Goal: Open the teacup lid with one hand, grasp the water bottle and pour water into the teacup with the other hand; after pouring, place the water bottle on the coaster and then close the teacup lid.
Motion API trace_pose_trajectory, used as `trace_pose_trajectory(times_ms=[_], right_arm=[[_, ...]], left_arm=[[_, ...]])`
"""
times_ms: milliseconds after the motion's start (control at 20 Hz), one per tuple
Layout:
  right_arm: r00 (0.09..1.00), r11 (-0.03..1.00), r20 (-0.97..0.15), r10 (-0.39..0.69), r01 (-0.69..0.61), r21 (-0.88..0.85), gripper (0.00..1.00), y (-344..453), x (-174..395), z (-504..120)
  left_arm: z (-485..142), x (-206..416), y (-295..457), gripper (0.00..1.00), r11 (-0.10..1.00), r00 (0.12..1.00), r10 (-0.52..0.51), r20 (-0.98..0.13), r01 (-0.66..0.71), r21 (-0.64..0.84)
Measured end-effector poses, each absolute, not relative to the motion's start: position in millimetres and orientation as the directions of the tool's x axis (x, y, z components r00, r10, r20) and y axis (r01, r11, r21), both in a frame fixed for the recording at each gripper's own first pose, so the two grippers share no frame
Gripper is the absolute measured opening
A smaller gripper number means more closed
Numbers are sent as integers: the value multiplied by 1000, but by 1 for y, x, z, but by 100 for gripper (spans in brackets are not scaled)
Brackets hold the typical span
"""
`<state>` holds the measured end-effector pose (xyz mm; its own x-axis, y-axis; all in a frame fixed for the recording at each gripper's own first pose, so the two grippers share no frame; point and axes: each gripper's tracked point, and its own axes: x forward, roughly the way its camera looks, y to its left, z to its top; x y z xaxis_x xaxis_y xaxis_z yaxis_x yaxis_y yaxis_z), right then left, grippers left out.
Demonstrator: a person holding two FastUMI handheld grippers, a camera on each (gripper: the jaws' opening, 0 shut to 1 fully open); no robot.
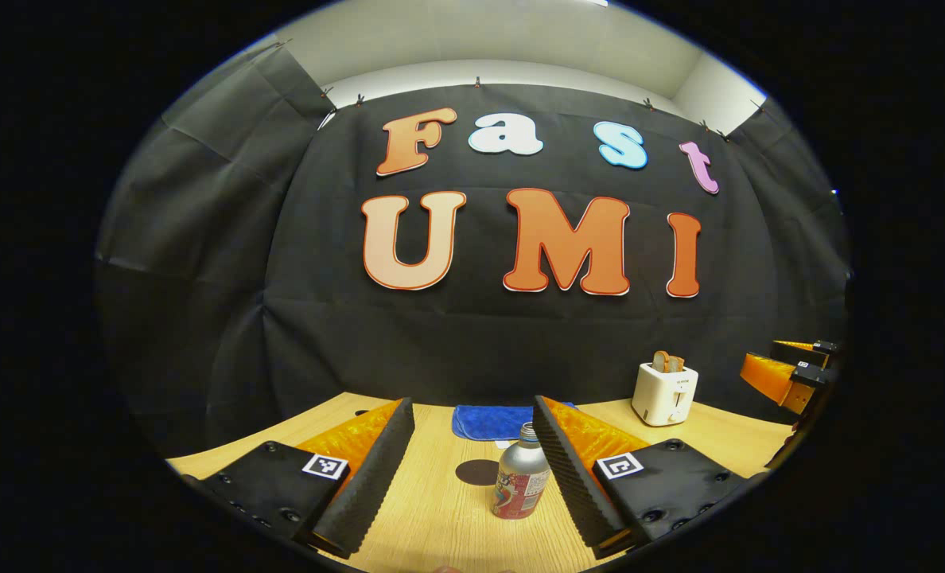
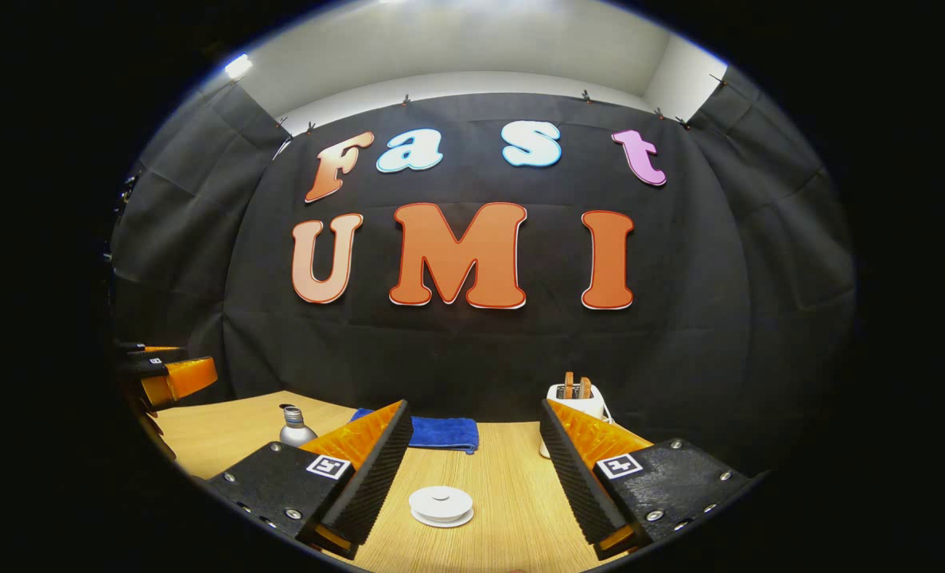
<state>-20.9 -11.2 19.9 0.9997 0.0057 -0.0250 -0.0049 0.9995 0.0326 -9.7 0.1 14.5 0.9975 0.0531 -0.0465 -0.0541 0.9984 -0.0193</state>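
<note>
Your water bottle stands upright on the bench, just inside your left gripper's right finger, a dark round coaster beside it. White teacup lid sits between your right gripper's fingers. Both pairs spread wide, gripping nothing. Blue cloth behind; toaster far right.

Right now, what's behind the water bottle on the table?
In the left gripper view, a dark round coaster lies just behind the water bottle, a folded blue cloth farther back. The bottle covers the coaster's right edge and part of the cloth.
</note>
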Motion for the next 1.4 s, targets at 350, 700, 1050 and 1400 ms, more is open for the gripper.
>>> trace_pose_trajectory(times_ms=[350,700,1050,1400], right_arm=[[1000,1000,-13,17,-17,1,96,-12,-28,32],[991,995,-115,75,-81,-52,95,10,-3,-17],[942,986,-292,163,-162,29,90,38,38,-102],[893,979,-412,182,-203,-7,71,49,56,-166]], left_arm=[[34,-14,-14,98,999,1000,0,-28,-1,-35],[18,2,-30,98,998,998,-64,-28,64,-24],[-9,19,-30,98,995,998,-56,-35,59,78],[-41,34,-26,98,995,995,-46,-93,54,88]])
